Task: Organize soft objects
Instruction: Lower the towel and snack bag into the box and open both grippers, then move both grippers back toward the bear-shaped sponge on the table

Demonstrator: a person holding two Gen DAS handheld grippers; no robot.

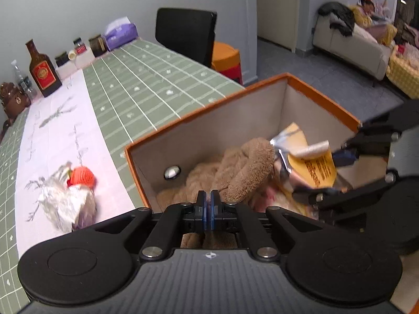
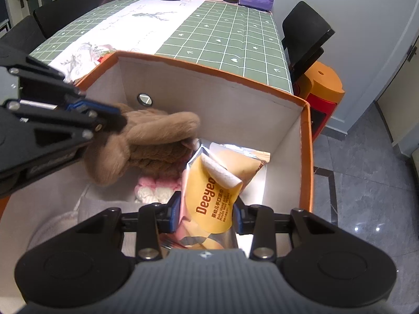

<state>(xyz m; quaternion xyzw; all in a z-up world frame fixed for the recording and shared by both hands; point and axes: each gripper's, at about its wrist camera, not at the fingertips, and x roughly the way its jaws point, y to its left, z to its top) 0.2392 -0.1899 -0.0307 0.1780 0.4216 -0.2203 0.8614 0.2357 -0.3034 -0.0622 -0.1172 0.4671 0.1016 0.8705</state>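
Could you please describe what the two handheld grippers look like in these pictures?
Both look alike. The left gripper and right gripper each have a grey ribbed body with a small round emblem, two round black discs at the sides, and black linkage arms joined by silver bolts. The fingers are black with blue pads. No cables, hands or sleeves show.
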